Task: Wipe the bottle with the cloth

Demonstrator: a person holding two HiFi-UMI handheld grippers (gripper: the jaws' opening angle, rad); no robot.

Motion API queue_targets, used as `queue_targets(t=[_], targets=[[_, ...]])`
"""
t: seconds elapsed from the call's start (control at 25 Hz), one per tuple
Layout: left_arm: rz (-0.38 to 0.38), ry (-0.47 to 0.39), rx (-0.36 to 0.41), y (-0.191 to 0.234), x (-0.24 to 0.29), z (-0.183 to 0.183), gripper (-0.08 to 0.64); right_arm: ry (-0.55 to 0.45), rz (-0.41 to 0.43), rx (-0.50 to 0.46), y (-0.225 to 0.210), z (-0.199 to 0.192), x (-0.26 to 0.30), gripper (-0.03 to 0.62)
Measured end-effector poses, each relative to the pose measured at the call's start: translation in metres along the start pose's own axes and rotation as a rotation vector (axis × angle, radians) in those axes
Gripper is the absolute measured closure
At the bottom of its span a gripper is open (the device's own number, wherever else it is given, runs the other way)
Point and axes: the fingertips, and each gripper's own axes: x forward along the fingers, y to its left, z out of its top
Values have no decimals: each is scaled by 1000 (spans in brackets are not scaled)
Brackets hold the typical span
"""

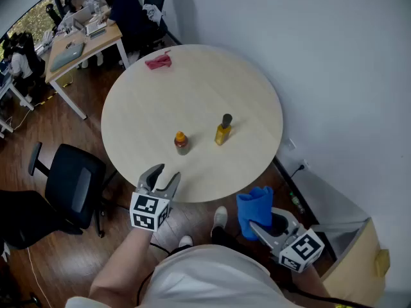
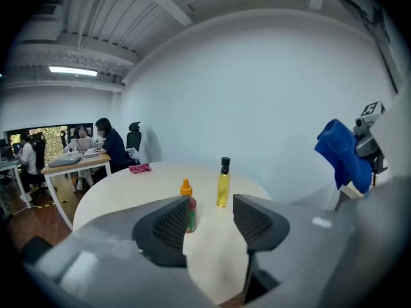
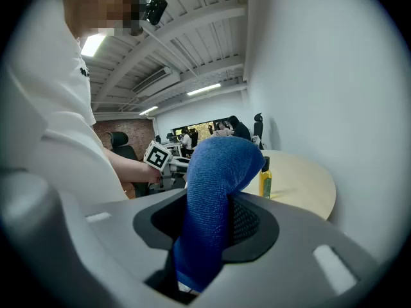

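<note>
Pale wood round table [image 1: 192,95] carrying two bottles and one of two cloths; two grippers held off its near edge.
Left gripper [image 1: 164,175]: one unit, at the near rim of the table, jaws spread wide with nothing between them, aimed toward both bottles. Pink cloth [image 1: 158,61]: one, crumpled at the far rim, well apart from the bottles. Orange-capped bottle [image 1: 181,142]: one, upright near the table centre, small, contents not discernible. Black-capped bottle [image 1: 223,130]: one, upright just to the right of the first and apart from it, clear and filled with yellow liquid. Blue cloth [image 3: 215,191]: one, off the table at the right, folded over and clamped between the jaws of the right gripper [image 3: 207,222], which are closed onto it.
</note>
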Motion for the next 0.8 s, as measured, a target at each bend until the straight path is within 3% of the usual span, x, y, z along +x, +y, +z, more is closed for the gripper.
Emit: queue_targets(t=[0.36, 0.64, 0.8], targets=[[149, 96, -31, 41, 120, -1, 316, 60, 42, -17, -103, 4, -3, 436], [136, 157, -37, 57, 170, -15, 331, 67, 3, 14, -127, 14, -1, 436], [109, 160, -9, 61, 180, -15, 394, 73, -24, 27, -131, 14, 7, 436]])
